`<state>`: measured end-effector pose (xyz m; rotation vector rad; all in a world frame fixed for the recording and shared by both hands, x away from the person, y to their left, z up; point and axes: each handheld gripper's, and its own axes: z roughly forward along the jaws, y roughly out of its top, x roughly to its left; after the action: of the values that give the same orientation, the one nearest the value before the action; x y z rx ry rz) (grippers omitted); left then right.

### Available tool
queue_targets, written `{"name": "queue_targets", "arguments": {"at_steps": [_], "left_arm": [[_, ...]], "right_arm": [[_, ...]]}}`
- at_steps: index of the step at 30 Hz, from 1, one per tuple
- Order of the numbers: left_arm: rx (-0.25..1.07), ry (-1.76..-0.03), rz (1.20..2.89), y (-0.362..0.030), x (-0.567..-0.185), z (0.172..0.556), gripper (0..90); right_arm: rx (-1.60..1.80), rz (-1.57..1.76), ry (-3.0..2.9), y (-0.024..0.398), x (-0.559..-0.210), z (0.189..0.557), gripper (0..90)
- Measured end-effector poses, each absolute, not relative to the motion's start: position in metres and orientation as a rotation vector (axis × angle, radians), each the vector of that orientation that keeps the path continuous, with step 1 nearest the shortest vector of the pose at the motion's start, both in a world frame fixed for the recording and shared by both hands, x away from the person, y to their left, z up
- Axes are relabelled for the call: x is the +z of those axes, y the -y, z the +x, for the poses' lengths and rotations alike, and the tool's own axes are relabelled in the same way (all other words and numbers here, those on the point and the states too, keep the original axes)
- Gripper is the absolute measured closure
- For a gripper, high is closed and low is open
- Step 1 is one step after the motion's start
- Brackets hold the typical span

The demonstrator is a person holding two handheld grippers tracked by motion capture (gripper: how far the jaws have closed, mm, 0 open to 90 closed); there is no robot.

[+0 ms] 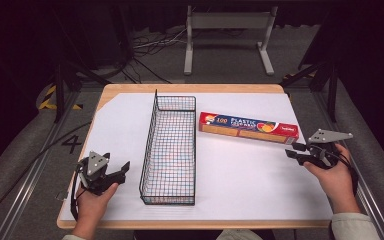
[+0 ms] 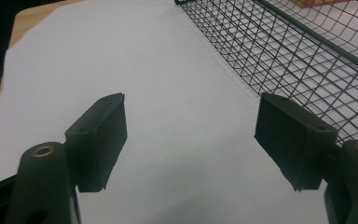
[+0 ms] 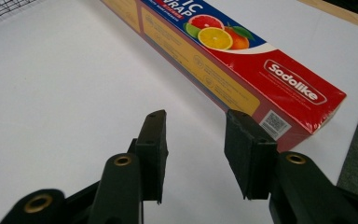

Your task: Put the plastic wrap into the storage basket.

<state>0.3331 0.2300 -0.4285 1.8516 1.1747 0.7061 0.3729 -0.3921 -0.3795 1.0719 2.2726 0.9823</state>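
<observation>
box [image 1: 248,127] lay near the table's [image 1: 260,200] right edge, just ahead of the right gripper [image 1: 296,150], whose jaws stood apart, holding nothing.

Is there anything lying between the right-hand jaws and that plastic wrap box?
Nothing visible. The right gripper sits just off the near end of the plastic wrap box, jaws open, with bare white table cover between them.
</observation>
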Motion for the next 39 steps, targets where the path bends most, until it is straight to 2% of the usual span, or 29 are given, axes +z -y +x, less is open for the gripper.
{"name": "queue_targets", "arguments": {"at_steps": [5, 13, 28, 39], "left_arm": [[0.7, -1.18, 1.835, -0.233, -0.427, 0.331, 25.6], [0.71, -1.18, 1.825, -0.234, -0.426, 0.328, 25.8], [0.734, -1.194, 1.794, -0.237, -0.427, 0.327, 27.0], [0.747, -1.2, 1.792, -0.242, -0.427, 0.324, 27.2]], "right_arm": [[1.015, 1.077, -2.27, 0.391, -0.381, 0.374, 60.9], [1.042, 1.024, -2.293, 0.384, -0.373, 0.383, 68.4], [0.989, 1.034, -2.361, 0.362, -0.338, 0.435, 84.1], [0.941, 1.087, -2.383, 0.356, -0.33, 0.471, 88.0]]}}
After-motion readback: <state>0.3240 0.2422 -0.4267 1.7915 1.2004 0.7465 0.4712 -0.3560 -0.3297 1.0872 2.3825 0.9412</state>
